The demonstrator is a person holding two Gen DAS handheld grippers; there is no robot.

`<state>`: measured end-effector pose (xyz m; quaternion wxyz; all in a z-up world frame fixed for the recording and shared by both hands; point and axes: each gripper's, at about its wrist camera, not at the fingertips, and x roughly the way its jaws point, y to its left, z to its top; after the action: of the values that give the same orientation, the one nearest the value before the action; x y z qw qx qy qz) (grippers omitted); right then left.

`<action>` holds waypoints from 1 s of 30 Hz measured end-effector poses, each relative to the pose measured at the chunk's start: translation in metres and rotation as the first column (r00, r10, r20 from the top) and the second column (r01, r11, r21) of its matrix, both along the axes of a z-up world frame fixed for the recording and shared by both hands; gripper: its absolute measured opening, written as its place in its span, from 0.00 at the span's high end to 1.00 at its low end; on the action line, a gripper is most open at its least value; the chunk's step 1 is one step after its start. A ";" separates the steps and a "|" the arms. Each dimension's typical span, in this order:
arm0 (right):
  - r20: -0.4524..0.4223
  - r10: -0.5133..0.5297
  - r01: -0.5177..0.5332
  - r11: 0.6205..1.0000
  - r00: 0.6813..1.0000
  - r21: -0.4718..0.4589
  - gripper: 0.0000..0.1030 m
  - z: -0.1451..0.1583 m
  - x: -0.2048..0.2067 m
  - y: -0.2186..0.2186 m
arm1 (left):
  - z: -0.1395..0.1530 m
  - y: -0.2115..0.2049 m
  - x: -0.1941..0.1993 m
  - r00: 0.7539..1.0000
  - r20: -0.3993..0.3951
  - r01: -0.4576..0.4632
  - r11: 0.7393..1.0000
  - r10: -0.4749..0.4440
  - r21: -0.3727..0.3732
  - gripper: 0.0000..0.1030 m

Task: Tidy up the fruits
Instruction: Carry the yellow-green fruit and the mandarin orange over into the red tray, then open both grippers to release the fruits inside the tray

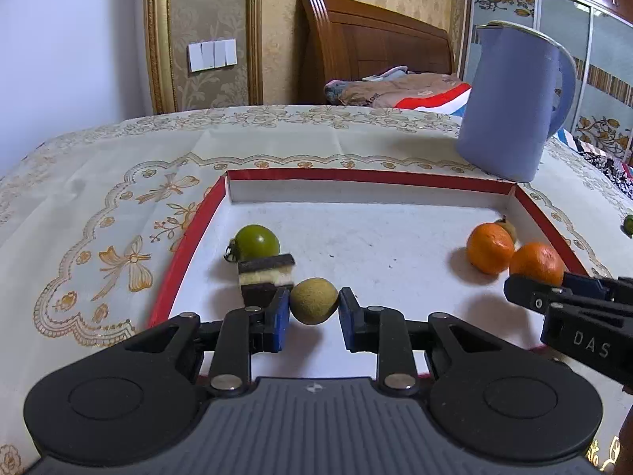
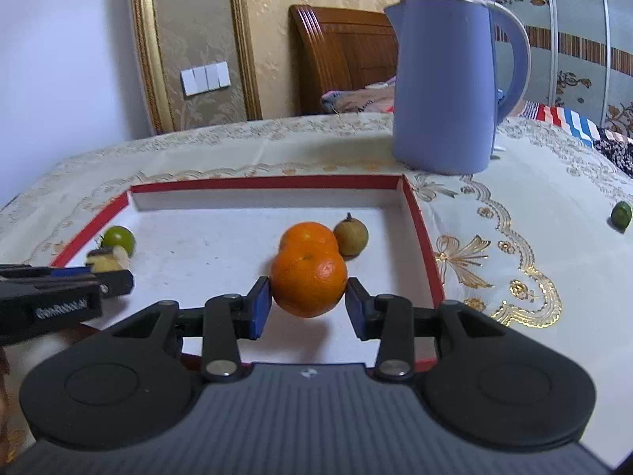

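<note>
My left gripper (image 1: pixel 314 305) is shut on a small tan-green round fruit (image 1: pixel 314 301), held over the near part of a red-rimmed white tray (image 1: pixel 356 176). On the tray floor just behind it are a green tomato (image 1: pixel 257 242) and a layered cake piece (image 1: pixel 267 277). My right gripper (image 2: pixel 308 297) is shut on an orange (image 2: pixel 308 283) over the tray's right side. A second orange (image 2: pixel 308 235) and a brown round fruit (image 2: pixel 351 236) sit right behind the held orange. In the left wrist view the right gripper (image 1: pixel 534 289) enters at the right edge.
A tall blue jug (image 2: pixel 447 87) stands on the patterned tablecloth just beyond the tray's far right corner. One small green fruit (image 2: pixel 621 215) lies on the cloth right of the tray. A wooden bed headboard (image 1: pixel 372 47) and bedding lie behind the table.
</note>
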<state>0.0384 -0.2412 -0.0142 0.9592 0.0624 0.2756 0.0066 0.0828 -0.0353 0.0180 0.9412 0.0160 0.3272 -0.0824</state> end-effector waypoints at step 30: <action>-0.079 -0.065 0.059 0.995 0.995 -0.076 0.63 -0.006 0.081 0.010 | -0.016 -0.009 0.048 0.998 0.009 -0.055 0.998 0.055 0.028 0.71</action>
<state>0.1196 -0.2313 -0.0206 0.9485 0.0358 0.3126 -0.0361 0.1312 -0.0448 0.0020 0.9441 0.0204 0.3248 -0.0517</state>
